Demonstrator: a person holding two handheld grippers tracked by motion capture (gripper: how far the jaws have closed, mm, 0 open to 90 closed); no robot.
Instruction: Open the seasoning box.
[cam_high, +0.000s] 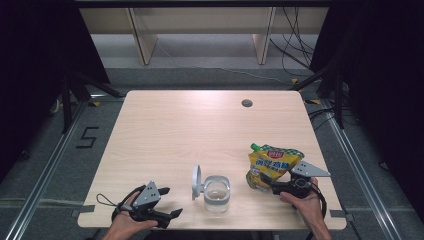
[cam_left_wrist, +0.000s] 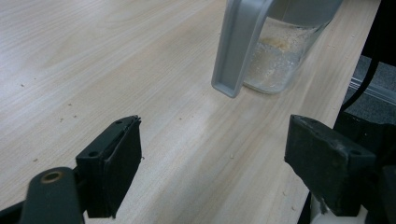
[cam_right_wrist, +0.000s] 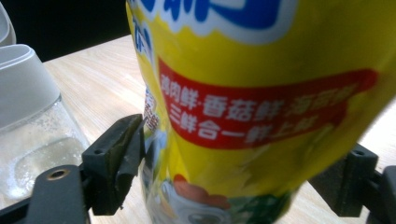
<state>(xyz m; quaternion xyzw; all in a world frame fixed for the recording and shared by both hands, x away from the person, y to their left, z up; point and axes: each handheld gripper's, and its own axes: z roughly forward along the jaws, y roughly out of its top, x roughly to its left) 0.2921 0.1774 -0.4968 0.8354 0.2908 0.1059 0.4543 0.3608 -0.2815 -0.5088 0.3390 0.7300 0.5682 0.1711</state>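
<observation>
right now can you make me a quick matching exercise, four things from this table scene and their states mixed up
Things:
1. yellow seasoning pouch with green cap
2. clear glass jar with grey flip lid
3. left claw
4. small round hole in the wooden table

States:
a. open, holding nothing
b. lid flipped up, pale residue inside
c. near the far edge
d. gripped between the right claw's jaws

Pairs: 1-d, 2-b, 3-a, 4-c
</observation>
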